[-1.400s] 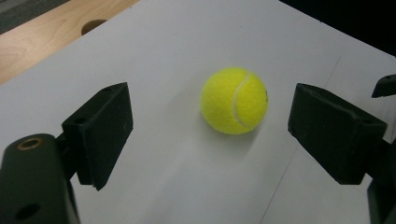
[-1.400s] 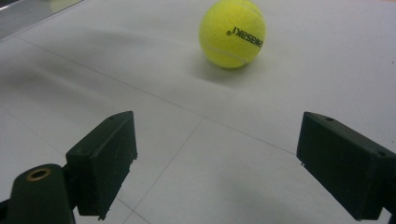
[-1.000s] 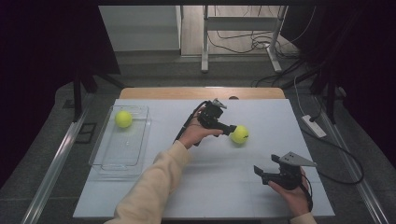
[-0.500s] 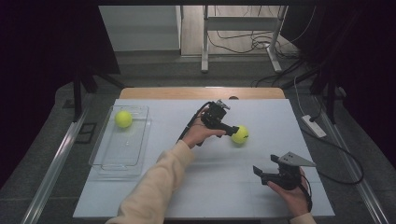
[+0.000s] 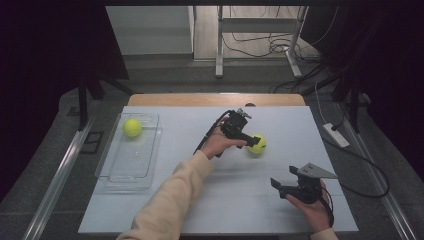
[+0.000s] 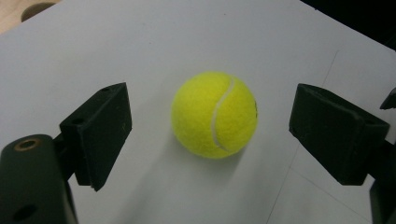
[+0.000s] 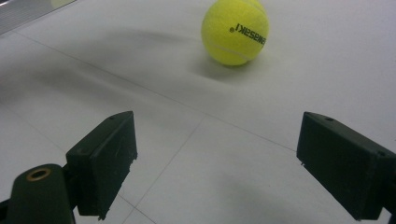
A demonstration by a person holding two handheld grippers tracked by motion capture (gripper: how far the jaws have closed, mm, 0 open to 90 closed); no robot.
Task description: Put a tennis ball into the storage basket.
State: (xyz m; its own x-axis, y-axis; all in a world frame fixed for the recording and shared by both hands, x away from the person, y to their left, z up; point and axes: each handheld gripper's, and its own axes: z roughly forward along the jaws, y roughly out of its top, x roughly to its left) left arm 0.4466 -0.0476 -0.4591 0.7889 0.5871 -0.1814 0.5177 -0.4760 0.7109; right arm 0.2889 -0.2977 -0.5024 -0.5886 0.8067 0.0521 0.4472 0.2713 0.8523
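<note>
A fuzzy yellow-green tennis ball (image 5: 258, 144) with a white seam lies on the white counter (image 5: 240, 200), a little right of the middle in the high view. The left tongs (image 5: 248, 141) are at it from the left side, held in the person's left hand (image 5: 220, 144), whose cream sleeve (image 5: 167, 200) comes up from the bottom edge. In the left gripper view the same ball (image 6: 214, 114) sits between the two black jaws with bare counter showing on either side of it, so the left tongs (image 6: 210, 126) stand apart and neither pad presses on the ball (it rests on the counter by its own weight).

The right tongs (image 5: 278, 185) are low on the right of the counter, well apart from the ball, gripped in the right hand (image 5: 310, 205) with the grey three-cornered plate on top. In the right gripper view the right tongs (image 7: 217, 154) also stand wide apart with nothing between them, and the ball (image 7: 235, 31) lies farther off ahead of them, black lettering visible on its side.

At the left side of the counter is a clear rectangular plastic tray (image 5: 115, 172), and a second yellow-green tennis ball (image 5: 132, 127) lies inside it at the far end.
</note>
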